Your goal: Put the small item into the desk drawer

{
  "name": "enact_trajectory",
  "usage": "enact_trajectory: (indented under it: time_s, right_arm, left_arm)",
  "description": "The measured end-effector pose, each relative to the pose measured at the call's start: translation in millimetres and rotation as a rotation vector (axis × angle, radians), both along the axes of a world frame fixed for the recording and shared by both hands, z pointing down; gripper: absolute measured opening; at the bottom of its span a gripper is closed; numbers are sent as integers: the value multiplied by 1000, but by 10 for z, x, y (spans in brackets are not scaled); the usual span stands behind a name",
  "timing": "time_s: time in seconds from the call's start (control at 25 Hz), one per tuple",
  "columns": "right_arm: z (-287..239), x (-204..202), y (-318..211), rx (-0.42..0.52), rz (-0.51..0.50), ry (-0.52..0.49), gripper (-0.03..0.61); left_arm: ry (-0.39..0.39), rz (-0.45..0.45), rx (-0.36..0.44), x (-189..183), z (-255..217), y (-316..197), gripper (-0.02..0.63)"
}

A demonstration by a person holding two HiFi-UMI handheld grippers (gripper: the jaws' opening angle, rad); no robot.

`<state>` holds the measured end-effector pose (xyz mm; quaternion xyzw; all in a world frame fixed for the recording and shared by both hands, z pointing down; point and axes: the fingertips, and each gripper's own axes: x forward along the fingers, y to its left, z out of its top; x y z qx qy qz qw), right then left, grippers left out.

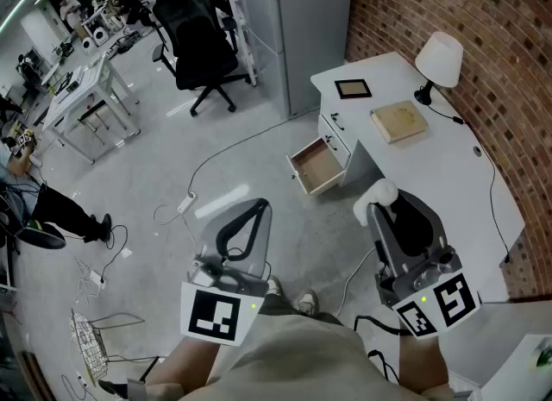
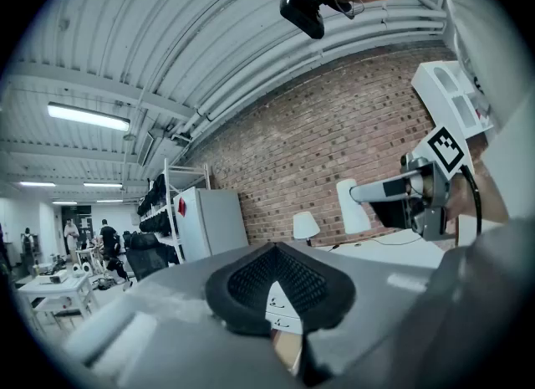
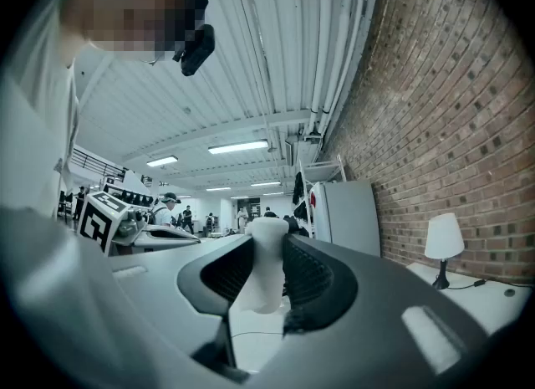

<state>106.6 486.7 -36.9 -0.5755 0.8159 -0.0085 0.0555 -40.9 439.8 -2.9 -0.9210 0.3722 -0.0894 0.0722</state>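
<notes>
Right gripper (image 1: 390,209): clamped on small white item (image 3: 264,270), above floor, well short of desk (image 1: 431,171). Left gripper (image 1: 255,209): closed, nothing between jaws. Desk drawer (image 1: 316,166): already open. Outstanding, by judgement: approach, lower, release. Pad contact evident in right gripper view only; drawer interior in head view only.

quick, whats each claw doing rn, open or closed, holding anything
left claw: closed, nothing between its jaws.
right claw: closed on the small white item.
</notes>
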Motion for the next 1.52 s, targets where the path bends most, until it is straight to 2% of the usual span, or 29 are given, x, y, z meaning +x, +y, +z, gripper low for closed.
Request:
enact_trajectory:
  time_s: [0.28,0.88,1.2,1.52]
  right_arm:
    - [-37,17,103,5,-10,-13,117]
    - [97,53,61,-32,-30,23,117]
    - [268,51,-297,-70,-19,48,117]
    - [477,39,-1048,-120,-21,54,118]
  left_arm:
    - [2,-7,15,14,-48,68,3]
    - [-5,14,32,188,-38,47,3]
    - [8,13,19,172,94,-251,3]
    - [12,11,-7,171,227,-983,3]
